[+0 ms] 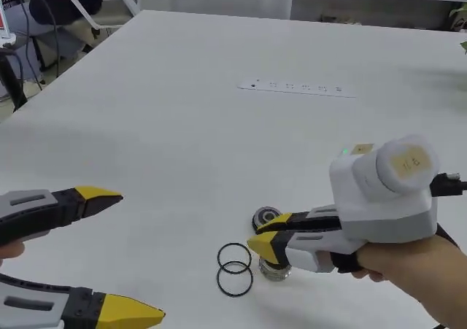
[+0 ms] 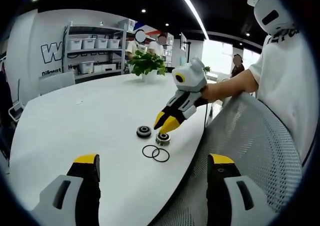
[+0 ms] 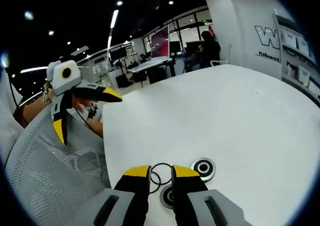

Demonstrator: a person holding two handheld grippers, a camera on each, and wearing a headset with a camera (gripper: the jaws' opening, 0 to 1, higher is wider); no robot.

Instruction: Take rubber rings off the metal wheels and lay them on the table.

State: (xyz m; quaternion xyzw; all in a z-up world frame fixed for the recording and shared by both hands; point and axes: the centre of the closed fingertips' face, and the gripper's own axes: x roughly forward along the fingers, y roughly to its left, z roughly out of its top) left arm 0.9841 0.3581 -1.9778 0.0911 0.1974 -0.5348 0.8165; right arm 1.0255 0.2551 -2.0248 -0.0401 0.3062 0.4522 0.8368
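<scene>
Two loose black rubber rings (image 1: 234, 268) (image 2: 155, 153) (image 3: 159, 171) lie side by side on the white table (image 1: 182, 125). A metal wheel (image 1: 275, 271) (image 2: 162, 139) (image 3: 167, 196) stands just right of them, between the nearly closed jaws of my right gripper (image 1: 257, 247) (image 2: 165, 125) (image 3: 161, 172), a little behind the tips. A second wheel (image 1: 266, 217) (image 2: 144, 131) (image 3: 204, 168) with a black rim stands free just beyond it. My left gripper (image 1: 128, 256) (image 2: 153, 160) is held wide open at the near left, apart from everything.
A flush socket strip (image 1: 295, 88) sits in the tabletop further back. A chair (image 1: 102, 1) stands at the far left corner. A mesh chair back (image 2: 240, 136) is close by the table's near edge. A potted plant (image 2: 147, 63) stands at the far end.
</scene>
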